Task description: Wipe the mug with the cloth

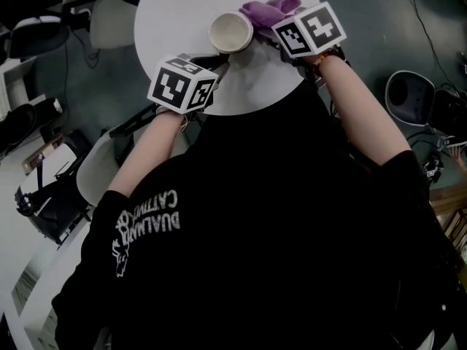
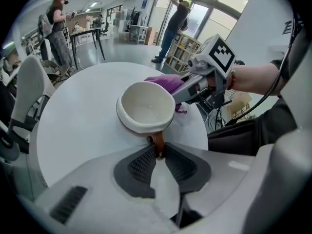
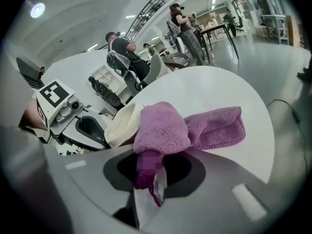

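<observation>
Left gripper (image 2: pixel 158 152) has its jaws clamped on the brown handle (image 2: pixel 157 141) of the cream ceramic mug (image 2: pixel 146 106), which sits mouth up on the round white table (image 2: pixel 83 130). Right gripper (image 3: pixel 151 167) is pinched shut on a bunched purple terry cloth (image 3: pixel 165 128). The wad sits right up against the mug's far side, and the rest trails across the tabletop.

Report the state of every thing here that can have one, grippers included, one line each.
mug: open side up, empty, brown handle pinched by the left gripper.
cloth: bunched against the mug's side, one end in the right gripper, loose end lying on the table.
left gripper: shut on the mug's handle.
right gripper: shut on the cloth.
</observation>
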Motion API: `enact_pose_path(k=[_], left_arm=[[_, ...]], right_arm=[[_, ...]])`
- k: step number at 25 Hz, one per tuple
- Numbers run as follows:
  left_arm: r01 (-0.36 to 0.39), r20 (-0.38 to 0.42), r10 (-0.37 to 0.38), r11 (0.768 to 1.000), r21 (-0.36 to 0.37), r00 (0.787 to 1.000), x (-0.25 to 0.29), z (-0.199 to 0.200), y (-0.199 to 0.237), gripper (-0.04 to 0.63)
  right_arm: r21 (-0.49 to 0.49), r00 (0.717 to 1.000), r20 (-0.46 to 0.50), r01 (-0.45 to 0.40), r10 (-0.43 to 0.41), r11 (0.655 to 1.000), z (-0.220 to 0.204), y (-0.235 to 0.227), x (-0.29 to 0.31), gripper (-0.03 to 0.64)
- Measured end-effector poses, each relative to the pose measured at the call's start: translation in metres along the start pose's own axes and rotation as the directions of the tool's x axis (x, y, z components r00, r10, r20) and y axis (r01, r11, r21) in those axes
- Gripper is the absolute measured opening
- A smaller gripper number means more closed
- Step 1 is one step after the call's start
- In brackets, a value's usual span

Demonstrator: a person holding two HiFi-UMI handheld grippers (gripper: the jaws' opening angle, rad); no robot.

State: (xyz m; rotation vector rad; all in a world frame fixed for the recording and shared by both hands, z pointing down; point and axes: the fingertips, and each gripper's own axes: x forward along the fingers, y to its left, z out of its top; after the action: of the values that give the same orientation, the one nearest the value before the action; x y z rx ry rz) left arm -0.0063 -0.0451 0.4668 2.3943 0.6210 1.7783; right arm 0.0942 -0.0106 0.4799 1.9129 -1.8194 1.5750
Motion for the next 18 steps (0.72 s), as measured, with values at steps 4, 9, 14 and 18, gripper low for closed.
enact_pose_path(k=[4, 9, 14, 18], left_arm=[[0.015, -0.005, -0.015, 1.000, 0.019, 1.000, 0.001, -0.001, 0.001, 0.063], [0.040, -0.009, -0.040, 0.998, 0.037, 0.999, 0.001, -0.001, -0.001, 0.064], [0.059, -0.004, -0.059, 0.997, 0.053, 0.998, 0.000, -0.004, 0.000, 0.064], [0.081, 0.006, -0.082, 0.994, 0.076, 0.997, 0.001, -0.004, -0.005, 0.066]], right_arm=[[0.026, 0.999, 0.032, 0.025, -0.026, 0.999, -0.005, 0.002, 0.001, 0.089], [0.045, 0.996, 0.041, 0.075, -0.077, 0.996, -0.014, 0.006, 0.002, 0.087], [0.069, 0.992, 0.034, 0.120, -0.123, 0.990, -0.021, 0.013, 0.006, 0.087], [0.166, 0.990, 0.059, 0.120, -0.132, 0.979, -0.029, 0.018, 0.005, 0.086]])
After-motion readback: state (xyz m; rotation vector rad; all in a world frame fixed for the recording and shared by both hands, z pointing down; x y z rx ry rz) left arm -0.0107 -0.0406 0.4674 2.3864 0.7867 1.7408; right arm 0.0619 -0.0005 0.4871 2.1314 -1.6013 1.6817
